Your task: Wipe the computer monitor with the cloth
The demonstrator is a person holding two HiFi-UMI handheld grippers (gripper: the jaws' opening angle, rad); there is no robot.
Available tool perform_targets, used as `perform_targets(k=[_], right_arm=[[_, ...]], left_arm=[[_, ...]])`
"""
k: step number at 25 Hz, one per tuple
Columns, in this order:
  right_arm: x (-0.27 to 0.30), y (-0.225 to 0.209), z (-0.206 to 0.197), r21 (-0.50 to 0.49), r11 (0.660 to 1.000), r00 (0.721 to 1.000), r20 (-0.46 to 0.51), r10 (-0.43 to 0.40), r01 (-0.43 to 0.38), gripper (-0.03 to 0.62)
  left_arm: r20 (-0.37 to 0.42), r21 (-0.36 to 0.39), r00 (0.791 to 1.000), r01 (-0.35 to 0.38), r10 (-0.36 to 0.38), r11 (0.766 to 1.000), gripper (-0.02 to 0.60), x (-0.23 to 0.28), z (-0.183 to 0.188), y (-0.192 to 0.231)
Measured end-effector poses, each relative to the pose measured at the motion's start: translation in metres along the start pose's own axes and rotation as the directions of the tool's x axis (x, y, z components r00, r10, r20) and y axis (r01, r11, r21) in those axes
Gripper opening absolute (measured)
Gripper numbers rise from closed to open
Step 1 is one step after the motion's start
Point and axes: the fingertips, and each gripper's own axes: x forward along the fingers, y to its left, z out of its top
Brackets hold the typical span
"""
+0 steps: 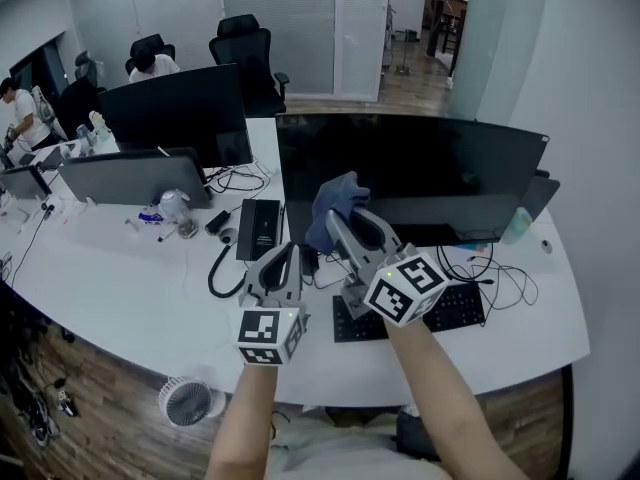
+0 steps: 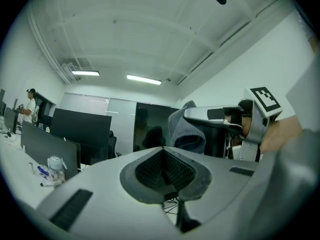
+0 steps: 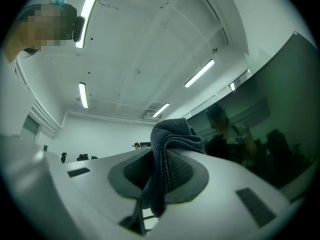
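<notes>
Cloth [image 3: 172, 134] pinched in right gripper [image 1: 345, 218], monitor [image 1: 440, 168] just ahead; left gripper [image 2: 164, 170] closed, empty. A thin pinch might let the cloth slip while wiping.

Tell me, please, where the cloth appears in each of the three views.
Head view: cloth at centre, in the right gripper, before the monitor.
Left gripper view: right of centre, held in that gripper.
Right gripper view: centre, clamped between the jaws.
Shared landmark: the dark monitor, close by the cloth in each.

Left tongs [image 2: 164, 172] together, cloth [image 2: 187, 130] beyond.
</notes>
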Motion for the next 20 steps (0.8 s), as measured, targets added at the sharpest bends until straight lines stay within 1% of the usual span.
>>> perform_targets(k=[3, 8, 13, 16, 20], right_arm=[[-0.015, -0.006, -0.011, 0.015, 1.0, 1.0, -0.017, -0.018, 0.018, 0.064], [-0.04, -0.017, -0.032, 0.026, 0.998, 0.997, -0.054, -0.059, 0.06, 0.063], [-0.064, -0.033, -0.045, 0.034, 0.994, 0.992, -0.083, -0.096, 0.099, 0.062], [-0.08, -0.041, -0.051, 0.017, 0.992, 0.988, -0.098, -0.121, 0.123, 0.061], [-0.101, -0.056, -0.056, -0.022, 0.985, 0.979, -0.103, -0.175, 0.174, 0.061]], left_arm=[[0.004, -0.012, 1.0, 0.002, -0.002, 1.0, 0.008, 0.001, -0.003, -0.008], [0.01, 0.0, 1.0, 0.025, -0.025, 1.0, 0.009, 0.004, -0.008, -0.027], [-0.006, -0.008, 1.0, 0.026, -0.026, 1.0, 0.009, 0.01, -0.019, -0.043], [-0.022, -0.014, 0.999, 0.036, -0.036, 0.999, 0.008, 0.014, -0.028, -0.055], [-0.029, -0.014, 0.998, 0.062, -0.062, 0.998, 0.009, 0.022, -0.036, -0.073]])
